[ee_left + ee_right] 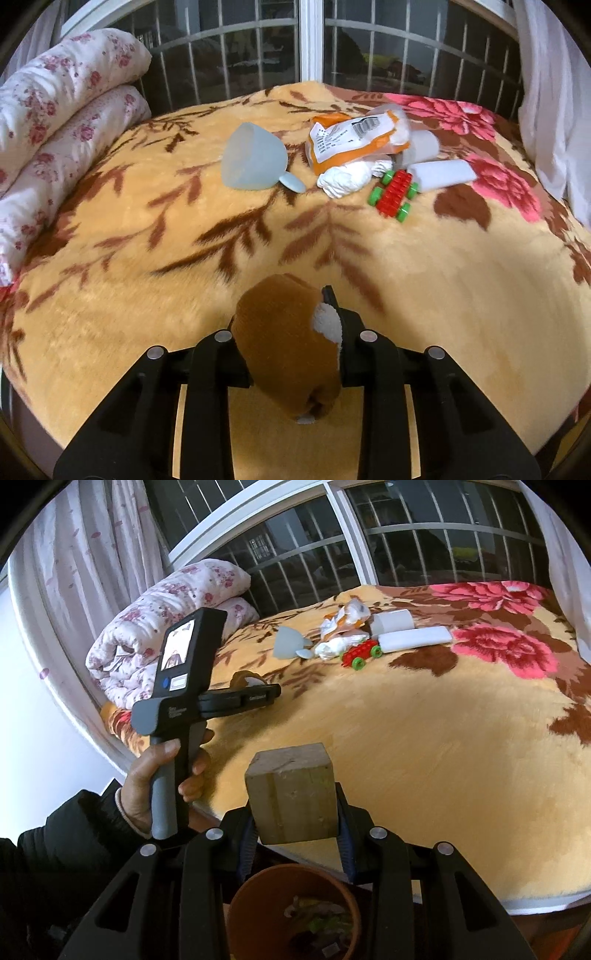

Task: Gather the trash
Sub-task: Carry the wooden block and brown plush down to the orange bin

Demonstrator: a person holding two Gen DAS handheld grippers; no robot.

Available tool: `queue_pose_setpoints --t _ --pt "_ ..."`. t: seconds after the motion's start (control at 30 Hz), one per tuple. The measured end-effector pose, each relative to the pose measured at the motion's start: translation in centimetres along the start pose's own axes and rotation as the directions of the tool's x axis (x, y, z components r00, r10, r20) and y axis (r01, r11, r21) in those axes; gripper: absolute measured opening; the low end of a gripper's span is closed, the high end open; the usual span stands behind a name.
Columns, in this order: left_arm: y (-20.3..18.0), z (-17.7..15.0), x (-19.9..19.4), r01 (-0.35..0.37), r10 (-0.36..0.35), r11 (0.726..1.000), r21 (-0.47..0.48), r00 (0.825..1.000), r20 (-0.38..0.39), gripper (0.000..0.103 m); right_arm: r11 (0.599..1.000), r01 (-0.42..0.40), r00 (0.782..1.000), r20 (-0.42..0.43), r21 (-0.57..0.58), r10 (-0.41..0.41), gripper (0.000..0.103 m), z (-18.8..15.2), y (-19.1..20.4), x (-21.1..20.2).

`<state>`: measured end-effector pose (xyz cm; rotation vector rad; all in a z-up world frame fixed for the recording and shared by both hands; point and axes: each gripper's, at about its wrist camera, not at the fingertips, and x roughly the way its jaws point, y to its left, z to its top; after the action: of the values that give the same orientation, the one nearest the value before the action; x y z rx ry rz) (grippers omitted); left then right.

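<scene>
My left gripper (291, 332) is shut on a brown plush piece with a white patch (284, 347), held above the near edge of the bed; it also shows in the right wrist view (245, 681). My right gripper (295, 812) is shut on a wooden block (291, 794), held over a terracotta pot (295, 912) that has scraps inside. On the far side of the blanket lie an orange-and-white wrapper (354, 136), crumpled white paper (347, 177), a pale blue cup (251, 158) on its side, white cylinders (443, 173) and a red-and-green toy (395, 192).
A yellow floral blanket (147, 295) covers the bed. A folded floral quilt (55, 122) lies at the left. A barred window (310, 48) stands behind, with a white curtain (557, 96) at the right. The person's hand (159, 775) holds the left gripper's handle.
</scene>
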<state>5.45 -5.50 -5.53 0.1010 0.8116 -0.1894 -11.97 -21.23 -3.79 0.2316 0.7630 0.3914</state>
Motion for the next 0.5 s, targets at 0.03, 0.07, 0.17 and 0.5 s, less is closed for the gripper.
queue_pose_setpoints --t 0.03,0.07,0.17,0.5 --pt "0.2 -0.3 -0.6 0.006 -0.006 1.000 0.001 1.000 0.006 0.028 1.000 0.000 1.000 0.001 -0.003 0.000 0.036 -0.1 0.3 -0.2" --pt "0.3 -0.6 -1.3 0.010 -0.010 1.000 0.004 1.000 0.014 0.028 1.000 -0.001 1.000 0.002 -0.007 0.001 0.036 -0.3 0.6 -0.3" --pt "0.7 -1.8 -3.6 0.022 -0.022 1.000 0.011 0.999 0.038 0.028 1.000 -0.004 1.000 0.000 -0.022 0.004 0.036 -0.8 1.6 -0.9" --pt "1.1 -7.7 -10.0 0.067 -0.069 0.996 0.055 0.997 0.045 0.028 0.996 -0.013 0.998 -0.063 -0.093 0.008 0.036 -4.3 5.0 -1.6"
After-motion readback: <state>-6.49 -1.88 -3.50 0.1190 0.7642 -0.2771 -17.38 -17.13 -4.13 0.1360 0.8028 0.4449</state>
